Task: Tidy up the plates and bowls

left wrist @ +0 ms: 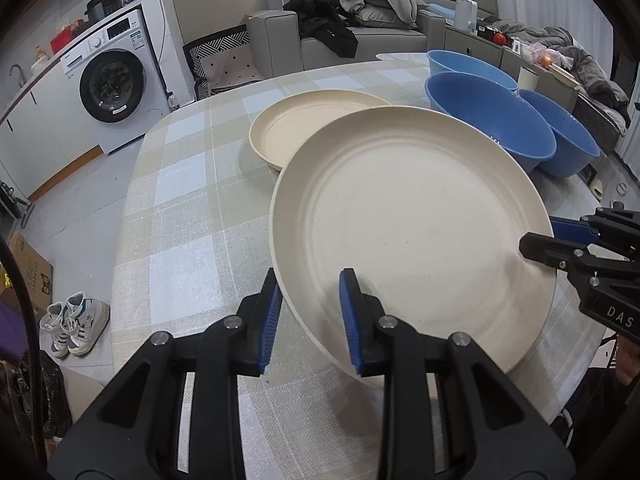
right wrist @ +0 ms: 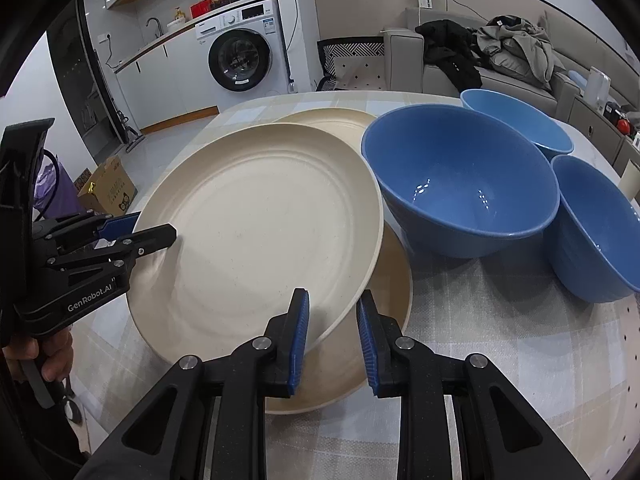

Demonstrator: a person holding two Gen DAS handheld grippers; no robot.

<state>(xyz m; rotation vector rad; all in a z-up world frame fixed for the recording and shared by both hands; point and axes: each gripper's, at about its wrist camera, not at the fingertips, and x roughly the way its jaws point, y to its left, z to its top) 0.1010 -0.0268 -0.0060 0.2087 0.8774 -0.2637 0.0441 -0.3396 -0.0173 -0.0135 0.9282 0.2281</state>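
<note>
A cream plate hangs tilted above the checked table, gripped at two sides of its rim. My left gripper is shut on the near rim, and in the right wrist view the left gripper bites the left edge of the held plate. My right gripper is shut on that plate's near rim; from the left wrist view the right gripper pinches the right edge. A second cream plate lies on the cloth right under it. A third plate sits farther back.
Three blue bowls stand at the right: a large bowl, one behind it and one beside it. A grey sofa with clothes, a washing machine and shoes on the floor surround the table.
</note>
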